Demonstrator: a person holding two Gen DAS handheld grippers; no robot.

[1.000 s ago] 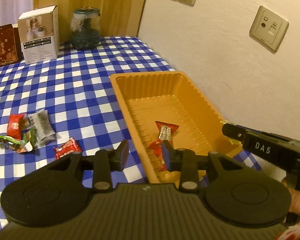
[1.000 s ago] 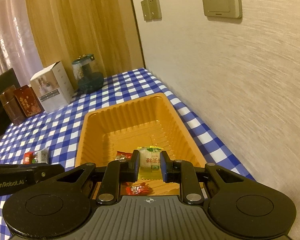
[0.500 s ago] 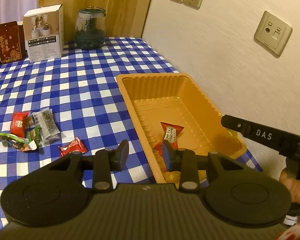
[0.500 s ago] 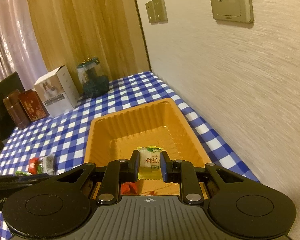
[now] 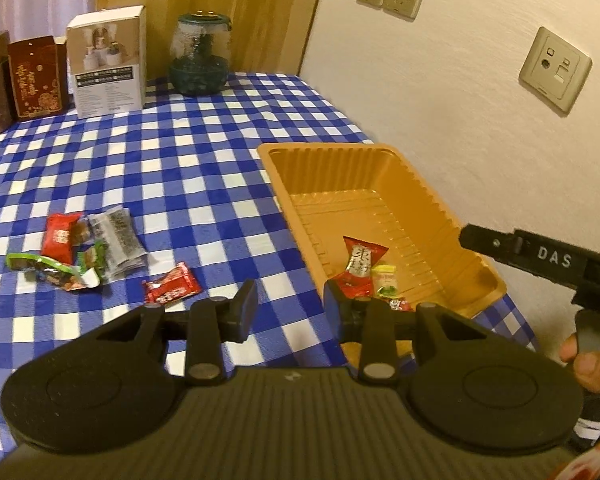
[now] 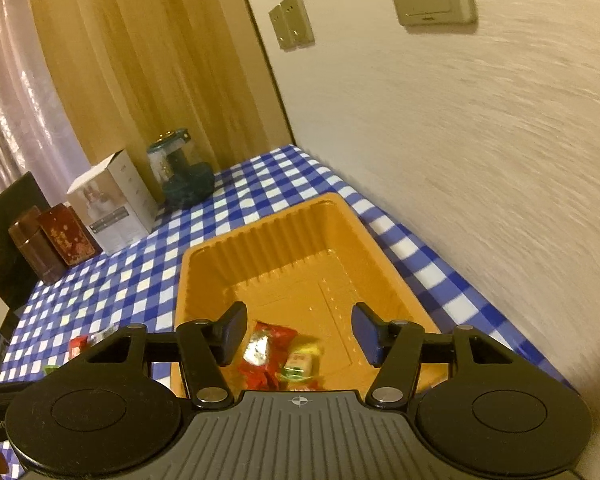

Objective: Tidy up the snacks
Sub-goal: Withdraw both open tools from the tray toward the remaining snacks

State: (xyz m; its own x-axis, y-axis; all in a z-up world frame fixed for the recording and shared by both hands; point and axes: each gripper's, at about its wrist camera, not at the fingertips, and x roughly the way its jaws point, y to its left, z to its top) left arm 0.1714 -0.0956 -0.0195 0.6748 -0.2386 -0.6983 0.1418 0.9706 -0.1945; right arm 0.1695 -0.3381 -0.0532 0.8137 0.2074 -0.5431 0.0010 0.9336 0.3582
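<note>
1. In the left wrist view, the left gripper (image 5: 290, 306) was seen with a moderate gap between its jaws and nothing held between them; it was poised over the blue-and-white checked tablecloth (image 5: 188, 168) at the near left corner of the orange tray (image 5: 428, 204).
2. The tray was set against the white wall (image 5: 460, 112), and a red-and-white snack packet (image 5: 360, 266) and a small yellow-green packet (image 5: 385, 283) were seen lying at its near end, touching each other.
3. A small red candy (image 5: 172, 289) lay on the cloth just beyond the left finger, and a cluster of loose snacks (image 5: 80, 254) was found farther left, well apart from the tray.
4. A white box (image 5: 108, 62), a glass jar (image 5: 200, 56) and a dark red box (image 5: 36, 76) were lined along the far edge.
5. The right gripper's body (image 5: 540, 258), marked DAS, was held by a hand (image 5: 592, 364) at the right.
6. In the right wrist view, the right gripper (image 6: 300, 332) was caught with its jaws opening over the near end of the orange tray (image 6: 260, 240); nothing was gripped.
7. The yellow-green packet (image 6: 300, 364) was seen blurred below the gap, beside the red packet (image 6: 264, 350), on or just above the tray floor; which could not be told.
</note>
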